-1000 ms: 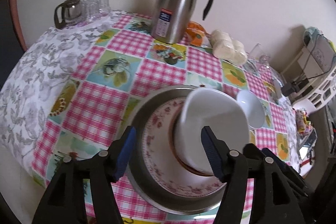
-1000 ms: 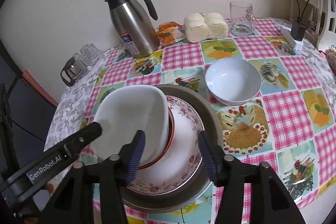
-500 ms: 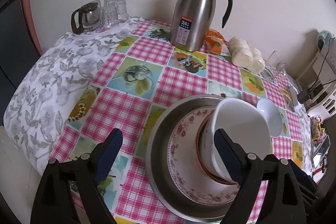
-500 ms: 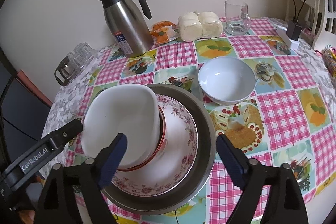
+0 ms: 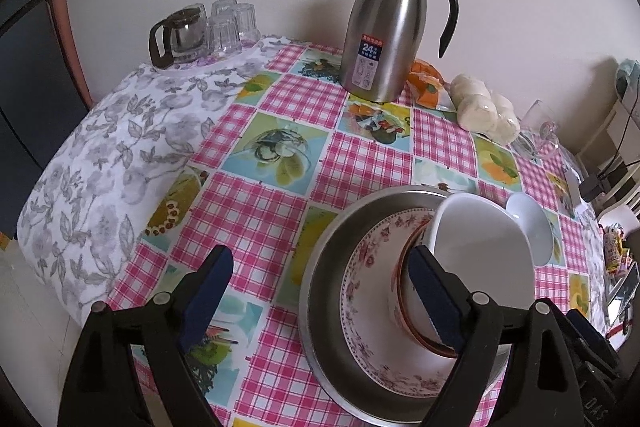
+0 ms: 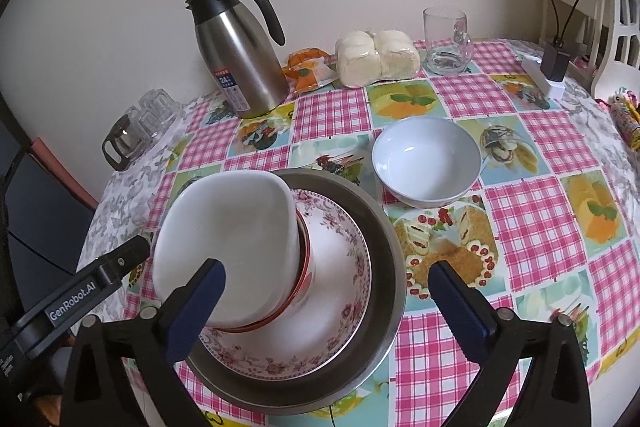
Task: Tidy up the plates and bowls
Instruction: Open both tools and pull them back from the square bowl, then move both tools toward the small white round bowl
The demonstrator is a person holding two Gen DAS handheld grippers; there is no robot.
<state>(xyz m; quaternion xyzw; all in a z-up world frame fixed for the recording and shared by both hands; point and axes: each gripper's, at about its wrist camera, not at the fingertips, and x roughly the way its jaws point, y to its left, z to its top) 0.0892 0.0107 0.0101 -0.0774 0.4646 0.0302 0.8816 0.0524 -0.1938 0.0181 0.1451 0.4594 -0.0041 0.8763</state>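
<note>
Room: bare checked tablecloth (image 5: 256,211) between left gripper (image 5: 320,291) fingers, table edge near left | Around: thermos jug (image 6: 240,55) and light-blue bowl (image 6: 426,161) beyond right gripper (image 6: 326,303) | Stack: white bowl (image 6: 228,239) atop floral plate (image 6: 336,259) in steel basin (image 6: 384,227) (tilted) | Tongs: left wide, holding nothing; right opening, stack between, pads clear.
</note>
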